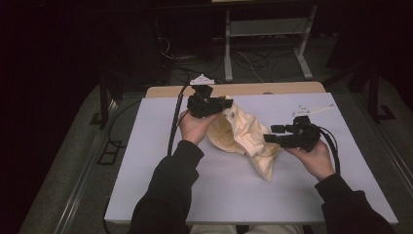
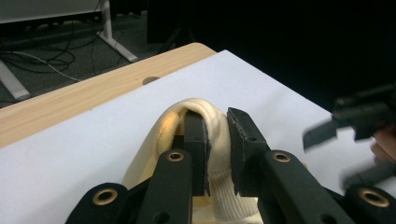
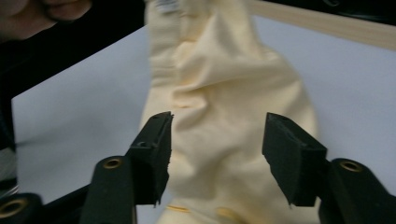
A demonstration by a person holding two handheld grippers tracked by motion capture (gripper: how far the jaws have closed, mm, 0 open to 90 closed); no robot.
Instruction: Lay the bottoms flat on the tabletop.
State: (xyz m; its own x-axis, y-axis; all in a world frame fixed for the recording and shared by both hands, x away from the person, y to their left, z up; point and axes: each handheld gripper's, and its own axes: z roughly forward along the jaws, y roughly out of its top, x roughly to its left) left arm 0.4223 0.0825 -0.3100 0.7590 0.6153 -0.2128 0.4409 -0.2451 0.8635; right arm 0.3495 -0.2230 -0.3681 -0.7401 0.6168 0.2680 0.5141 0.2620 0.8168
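Cream cotton, ribbed at the hem — that's the garment (image 1: 241, 136) I've got bunched up at the middle of the white surface (image 1: 146, 161), part lifted, part trailing down toward the near right. My left gripper (image 1: 214, 105) sits at the far left end of it, jaws pressed in on a fold of the ribbed edge; in the left gripper view the cloth loops over one jaw and is pinched between the two. My right gripper (image 1: 277, 134) is at the garment's right side, jaws spread wide, and in the right gripper view the cloth hangs between and beyond them with nothing caught.

The step in hand, as I read it, is a second grab so the piece can be opened out. To do it well I'd push the right gripper forward until a single edge, not a wad, lies between the pads, then close. I'd keep the left pinch firm and high so the fabric stays taut. Taking too much bulk would let it slip.

Count: one garment, two grippers, two hands, one surface, with a wooden strip (image 1: 243, 89) along its far edge.
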